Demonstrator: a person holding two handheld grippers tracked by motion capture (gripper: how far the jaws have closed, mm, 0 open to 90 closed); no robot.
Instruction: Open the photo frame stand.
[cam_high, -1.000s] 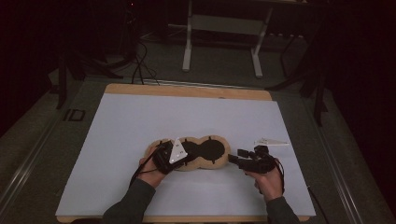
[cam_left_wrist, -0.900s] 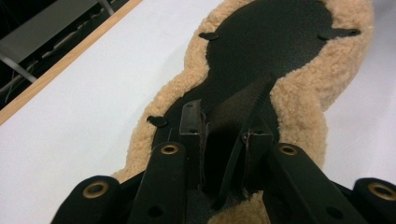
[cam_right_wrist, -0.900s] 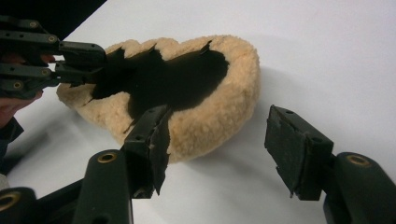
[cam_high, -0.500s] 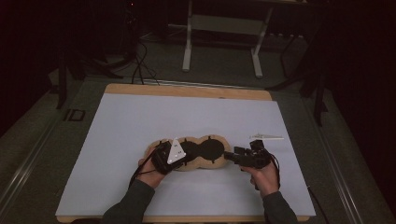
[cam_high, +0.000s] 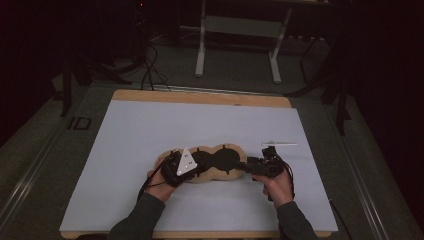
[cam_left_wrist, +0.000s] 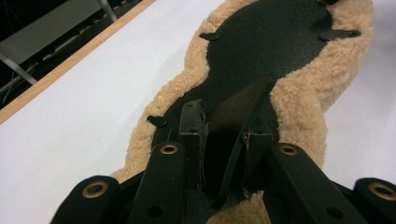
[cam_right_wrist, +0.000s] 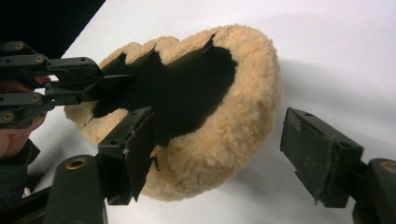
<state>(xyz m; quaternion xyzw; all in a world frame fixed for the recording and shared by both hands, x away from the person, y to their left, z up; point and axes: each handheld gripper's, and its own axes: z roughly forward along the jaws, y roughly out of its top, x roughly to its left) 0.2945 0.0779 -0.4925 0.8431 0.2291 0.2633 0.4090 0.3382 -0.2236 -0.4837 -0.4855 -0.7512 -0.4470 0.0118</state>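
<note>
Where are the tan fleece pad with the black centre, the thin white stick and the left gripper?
Tan fleece pad with black centre (cam_right_wrist: 243, 121): right gripper view, on its fleece rim.
Thin white stick (cam_high: 280, 144): high view, mid-length.
Left gripper (cam_left_wrist: 224, 140): left gripper view, between its fingertips.

A dim lab or recording studio: beyond the grippers, a wood-edged table (cam_high: 200, 96) under a white sheet (cam_high: 150, 135) stands on grey floor, with loose cables (cam_high: 150, 70) and a metal stand (cam_high: 240, 30) farther back.
</note>
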